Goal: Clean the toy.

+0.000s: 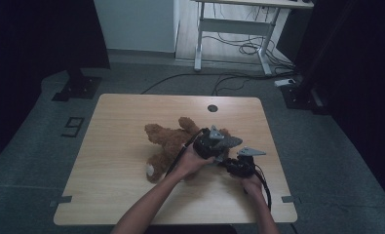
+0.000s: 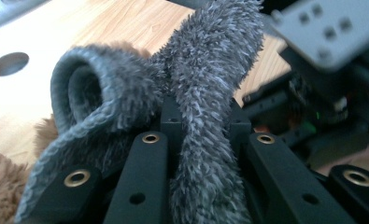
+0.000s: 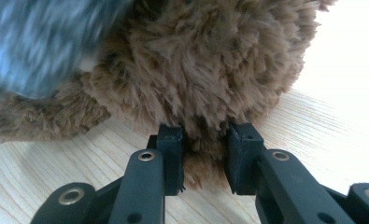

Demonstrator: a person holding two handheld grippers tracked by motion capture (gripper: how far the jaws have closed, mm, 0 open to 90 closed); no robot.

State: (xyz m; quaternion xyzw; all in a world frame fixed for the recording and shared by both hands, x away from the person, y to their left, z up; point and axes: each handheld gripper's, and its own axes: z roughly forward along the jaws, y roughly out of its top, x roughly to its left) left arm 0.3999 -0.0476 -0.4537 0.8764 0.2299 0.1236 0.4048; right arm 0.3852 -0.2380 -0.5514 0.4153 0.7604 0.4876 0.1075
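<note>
- the brown plush bear [image 1: 168,144] lies on its side near the middle of the wooden desk [image 1: 112,161], toward the right half, its pale-tipped foot [image 1: 150,169] pointing at the near edge.
- a grey fuzzy strip of cloth [image 2: 205,93], like a small scarf, sits at the bear's right end; in the left claw view it loops over on the left and runs up in a band, with brown fur just beside it at lower left.
- the left claw [image 2: 202,126] is clamped on that grey band, its jaws drawn tight with the fabric squeezed between them.
- the right claw [image 3: 204,149] is clamped on a tuft of the bear's brown fur, low against the desk; its jaws press in from both sides.
- in the high view both claws, left [image 1: 229,141] and right [image 1: 229,163], meet close together at the bear's right side, the person's forearms coming in from the near edge.
- a round cable hole [image 1: 212,108] sits in the desk near its far edge, well apart from the bear.
</note>
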